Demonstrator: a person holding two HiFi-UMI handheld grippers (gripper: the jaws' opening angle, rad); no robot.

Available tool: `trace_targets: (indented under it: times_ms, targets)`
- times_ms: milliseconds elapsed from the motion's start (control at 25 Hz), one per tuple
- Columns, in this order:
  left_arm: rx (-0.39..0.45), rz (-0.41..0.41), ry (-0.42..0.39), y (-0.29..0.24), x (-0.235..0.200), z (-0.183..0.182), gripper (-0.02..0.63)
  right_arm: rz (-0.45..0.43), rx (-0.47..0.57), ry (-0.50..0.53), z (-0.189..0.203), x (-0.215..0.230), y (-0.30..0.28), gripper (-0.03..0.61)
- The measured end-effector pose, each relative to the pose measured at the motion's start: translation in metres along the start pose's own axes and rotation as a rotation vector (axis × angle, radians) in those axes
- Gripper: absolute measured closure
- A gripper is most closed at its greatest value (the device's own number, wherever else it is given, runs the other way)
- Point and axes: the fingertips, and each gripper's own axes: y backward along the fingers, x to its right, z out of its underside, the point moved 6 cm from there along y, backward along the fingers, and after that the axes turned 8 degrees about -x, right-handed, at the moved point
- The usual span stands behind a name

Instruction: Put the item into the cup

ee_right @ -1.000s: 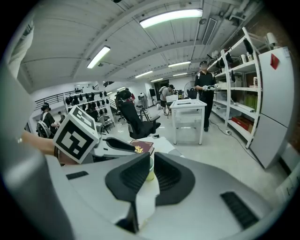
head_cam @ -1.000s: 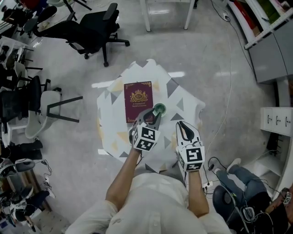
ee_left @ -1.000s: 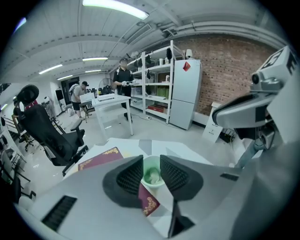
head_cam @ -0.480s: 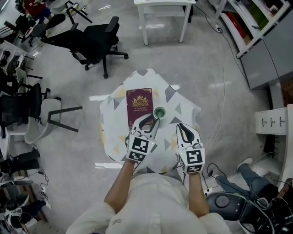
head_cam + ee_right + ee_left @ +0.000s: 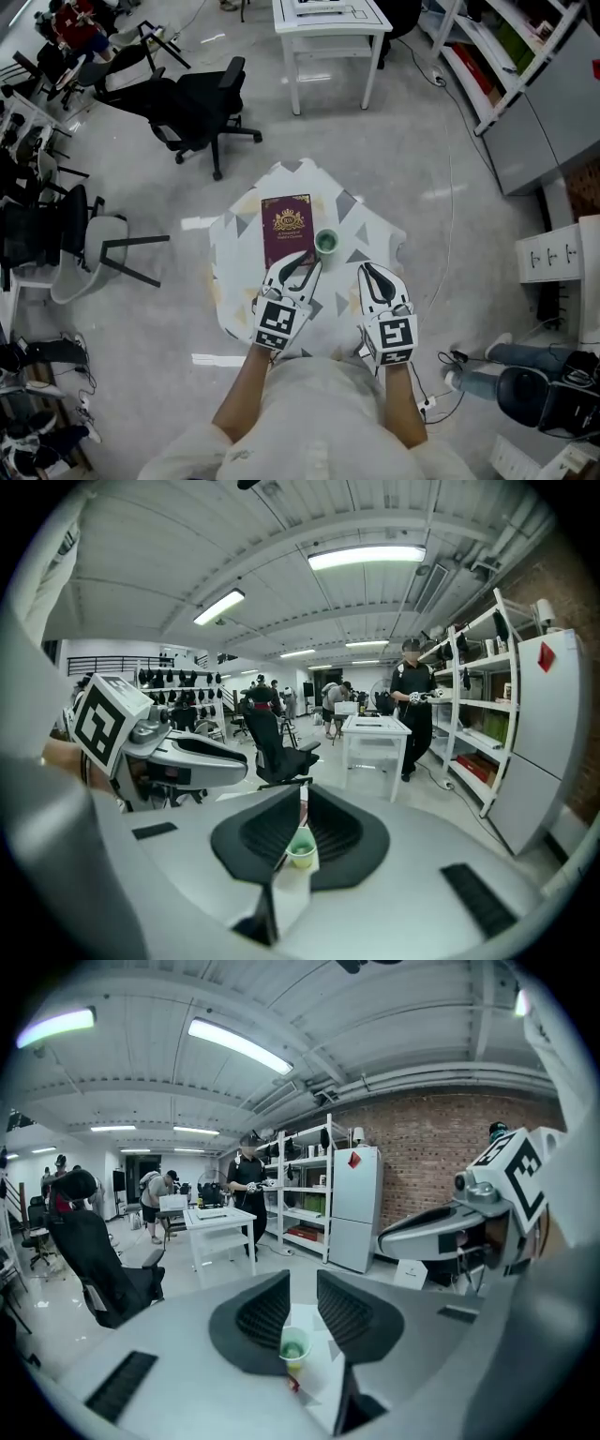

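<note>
A pale cup [image 5: 326, 242] with a green item inside stands on the small patterned table [image 5: 370, 228], just right of a maroon book [image 5: 289, 228]. My left gripper [image 5: 300, 265] hovers near the table's front edge, a little short of the cup, open and empty. In the left gripper view the cup [image 5: 293, 1344] shows through the gap between its jaws. My right gripper [image 5: 372, 272] is beside it to the right, shut with nothing in it. The cup [image 5: 301, 853] sits low between the jaws in the right gripper view.
A black office chair [image 5: 202, 98] and a white table [image 5: 328, 28] stand beyond the small table. A grey chair [image 5: 94, 246] is at the left and shelving [image 5: 525, 75] at the right. Cables lie on the floor at lower right.
My left gripper has drawn back from over the cup toward the table's front edge. The right gripper has kept its place beside it, and the head view has pulled back.
</note>
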Motion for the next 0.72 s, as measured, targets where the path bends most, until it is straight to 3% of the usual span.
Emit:
trace_targets:
  times_ms: [720]
  targets:
    - [0.016,-0.020,-0.014,0.019,0.003,-0.002,0.529,-0.006,0.001,0.010,0.002,-0.004,0.011,0.572]
